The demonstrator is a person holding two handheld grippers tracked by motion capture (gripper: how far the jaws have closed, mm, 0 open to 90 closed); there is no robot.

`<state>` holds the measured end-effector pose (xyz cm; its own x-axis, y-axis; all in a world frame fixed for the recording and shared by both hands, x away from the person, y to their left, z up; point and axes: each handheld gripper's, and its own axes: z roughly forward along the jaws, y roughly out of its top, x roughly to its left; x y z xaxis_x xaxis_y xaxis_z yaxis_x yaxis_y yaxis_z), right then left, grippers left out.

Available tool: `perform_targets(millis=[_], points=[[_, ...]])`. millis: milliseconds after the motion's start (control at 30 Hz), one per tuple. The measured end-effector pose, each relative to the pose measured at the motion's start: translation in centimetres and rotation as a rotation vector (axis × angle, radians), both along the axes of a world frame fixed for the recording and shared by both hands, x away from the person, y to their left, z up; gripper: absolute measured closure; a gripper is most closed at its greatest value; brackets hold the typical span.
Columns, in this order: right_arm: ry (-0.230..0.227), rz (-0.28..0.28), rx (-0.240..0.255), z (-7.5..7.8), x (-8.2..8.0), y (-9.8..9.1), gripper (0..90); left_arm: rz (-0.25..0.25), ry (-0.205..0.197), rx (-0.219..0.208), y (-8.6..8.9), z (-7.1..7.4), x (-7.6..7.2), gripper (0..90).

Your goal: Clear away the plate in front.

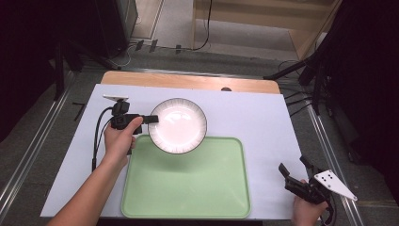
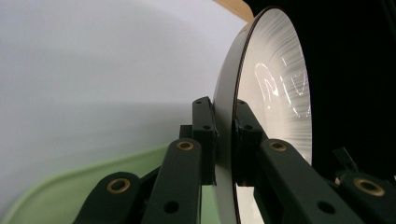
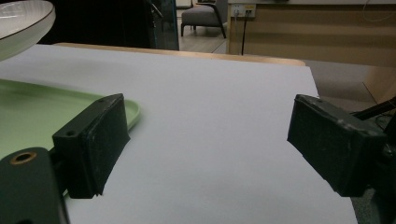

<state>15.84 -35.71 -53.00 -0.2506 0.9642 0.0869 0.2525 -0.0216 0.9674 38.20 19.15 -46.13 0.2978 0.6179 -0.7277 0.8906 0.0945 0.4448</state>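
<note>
Now: your left tongs (image 1: 151, 119) clamp plate (image 1: 178, 125) rim at 9 o'clock, plate lifted over tray (image 1: 186, 197) far edge. Rigid, glazed, slippery, breakable; keep rim pinch firm. Right tongs (image 1: 295, 170) released, idle above surface (image 1: 263, 117).

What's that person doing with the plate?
A person holds a hand-held gripper in each hand. The left hand-held gripper is clamped on the rim of a white plate and carries it in the air, over the far edge of a green tray on the white table cover. In the left gripper view, the jaws pinch the rim from both sides. The right hand-held gripper waits at the table's right edge, jaws open, holding nothing.
</note>
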Motion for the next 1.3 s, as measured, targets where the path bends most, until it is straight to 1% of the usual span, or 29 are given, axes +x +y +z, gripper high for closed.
perform_targets(millis=[267,433,600,633,800,867,1133,1233,1267,1300], points=[[-0.001,-0.003,0.002,0.0,-0.1,0.0,12.7,-0.047,0.01,0.0,0.0,-0.9,-3.1,83.1],[-0.005,-0.004,0.006,0.0,-0.1,-0.1,12.7,-0.083,0.032,-0.01,-0.4,-1.8,-4.8,82.9],[-0.005,-0.004,0.006,0.0,-0.1,-0.1,12.7,-0.109,0.046,-0.004,-0.9,-2.8,-6.2,82.8],[-0.005,-0.004,0.006,0.0,-0.1,-0.1,12.7,-0.115,0.056,-0.008,-1.0,-3.1,-6.6,82.8],[-0.005,-0.005,0.009,0.0,-0.1,-0.1,12.7,-0.126,0.078,-0.011,-1.3,-4.3,-7.6,82.7],[-0.005,-0.005,0.008,0.0,-0.1,-0.1,12.7,-0.135,0.093,-0.004,-1.5,-5.0,-8.1,82.6],[-0.005,-0.005,0.008,0.0,-0.1,-0.1,12.7,-0.135,0.124,-0.011,-1.9,-6.1,-8.7,82.3],[-0.006,-0.005,0.007,0.0,-0.1,-0.1,12.7,-0.136,0.128,-0.003,-2.3,-6.5,-8.7,82.2],[-0.006,-0.006,0.007,0.0,-0.1,-0.1,12.7,-0.128,0.132,0.003,-2.4,-6.7,-8.7,82.2],[-0.006,-0.006,0.007,0.0,-0.1,-0.1,12.7,-0.128,0.141,-0.006,-2.4,-6.9,-8.6,82.4]])
